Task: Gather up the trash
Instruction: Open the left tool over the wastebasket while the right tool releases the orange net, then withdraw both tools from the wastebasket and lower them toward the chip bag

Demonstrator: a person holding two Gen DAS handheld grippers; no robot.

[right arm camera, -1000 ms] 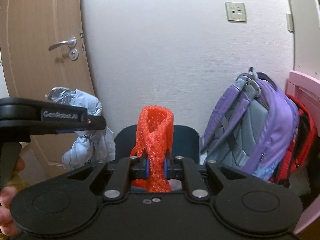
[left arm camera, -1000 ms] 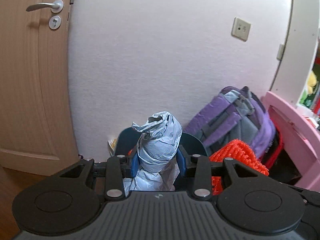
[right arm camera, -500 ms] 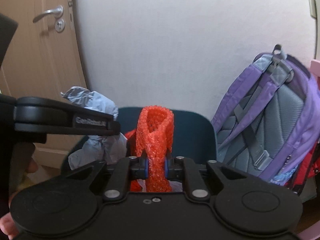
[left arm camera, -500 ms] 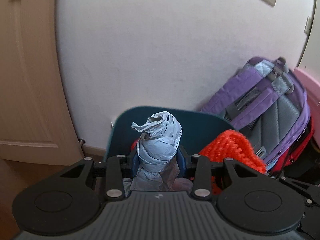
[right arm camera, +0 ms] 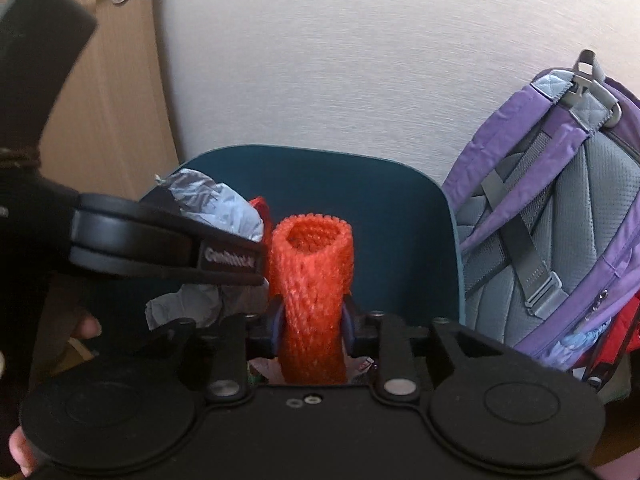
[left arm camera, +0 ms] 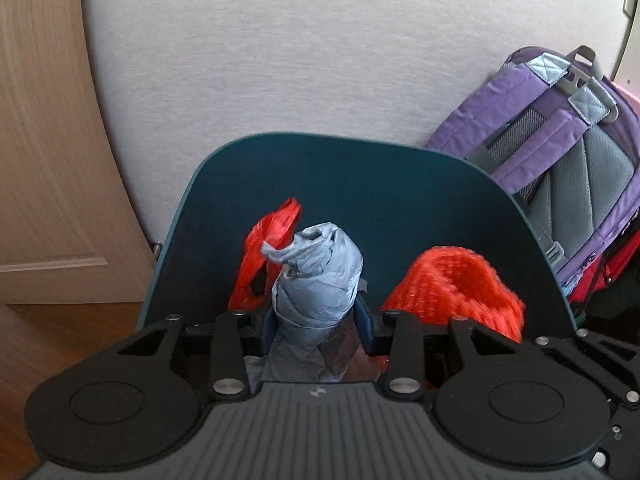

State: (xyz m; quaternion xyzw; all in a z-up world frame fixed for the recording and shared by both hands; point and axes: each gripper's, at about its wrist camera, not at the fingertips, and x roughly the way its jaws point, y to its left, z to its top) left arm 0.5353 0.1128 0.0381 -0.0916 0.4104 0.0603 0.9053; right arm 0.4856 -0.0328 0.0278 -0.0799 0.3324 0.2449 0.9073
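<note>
the left gripper (left arm camera: 318,316) is clenched on a crumpled grey-blue plastic wrap (left arm camera: 316,280), twisted into an upright bundle with a pinched, curled tip. the right gripper (right arm camera: 312,320) grips an orange-red foam net sleeve (right arm camera: 312,280), a knitted-looking tube twisted at the waist, its open round mouth facing up. both pieces are held over the open mouth of a dark teal trash bin (left arm camera: 360,184) standing against a pale wall. a red plastic bag (left arm camera: 268,260) sticks up inside the bin, just behind the grey bundle. a purple backpack (right arm camera: 560,220) leans just beside the bin.
</note>
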